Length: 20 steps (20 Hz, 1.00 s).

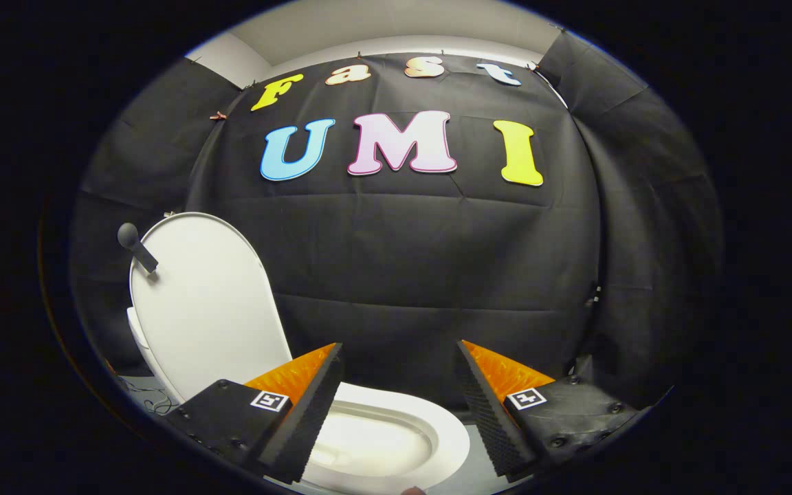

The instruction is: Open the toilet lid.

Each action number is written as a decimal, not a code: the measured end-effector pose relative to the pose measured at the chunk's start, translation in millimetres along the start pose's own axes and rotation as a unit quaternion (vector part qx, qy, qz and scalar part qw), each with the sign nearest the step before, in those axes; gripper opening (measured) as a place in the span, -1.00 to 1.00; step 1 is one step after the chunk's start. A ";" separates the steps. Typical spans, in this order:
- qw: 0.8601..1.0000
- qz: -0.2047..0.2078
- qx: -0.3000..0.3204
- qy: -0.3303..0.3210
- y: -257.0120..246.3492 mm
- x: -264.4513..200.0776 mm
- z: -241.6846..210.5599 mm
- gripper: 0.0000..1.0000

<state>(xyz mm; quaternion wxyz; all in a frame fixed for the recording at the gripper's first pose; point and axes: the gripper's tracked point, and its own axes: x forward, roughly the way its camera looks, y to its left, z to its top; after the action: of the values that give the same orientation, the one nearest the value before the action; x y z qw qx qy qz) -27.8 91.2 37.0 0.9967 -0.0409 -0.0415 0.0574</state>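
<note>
The white toilet lid (pixel 203 302) stands raised, nearly upright, to the left beyond my left finger. A dark knob handle (pixel 135 246) sticks out from its upper left edge. The white seat ring (pixel 447 440) and the bowl opening (pixel 368 440) lie low between and just ahead of my fingers. My gripper (pixel 399 354) is open, its fingers (pixel 313 405) wide apart with nothing between them. It hovers above the seat, touching neither lid nor seat.
Black cloth walls close in the booth behind and on both sides of the toilet. A patch of grey floor (pixel 141 395) with a thin cable lies left of the toilet base.
</note>
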 end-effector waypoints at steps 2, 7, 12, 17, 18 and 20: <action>1.000 -0.005 0.006 0.003 -4.4 1.4 -1.5 0.98; 1.000 -0.012 0.019 0.012 -12.5 3.4 -5.9 0.98; 1.000 -0.014 0.021 0.016 -14.4 4.2 -7.9 0.98; 0.999 -0.012 0.021 0.024 -13.3 4.4 -12.6 0.98; 0.999 -0.013 0.020 0.023 -13.5 4.1 -12.3 0.98; 0.999 -0.013 0.021 0.022 -14.1 4.1 -11.4 0.98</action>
<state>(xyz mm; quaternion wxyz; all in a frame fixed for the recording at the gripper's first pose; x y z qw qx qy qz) -21.2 76.9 27.1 0.9986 -0.0208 -0.0188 0.0445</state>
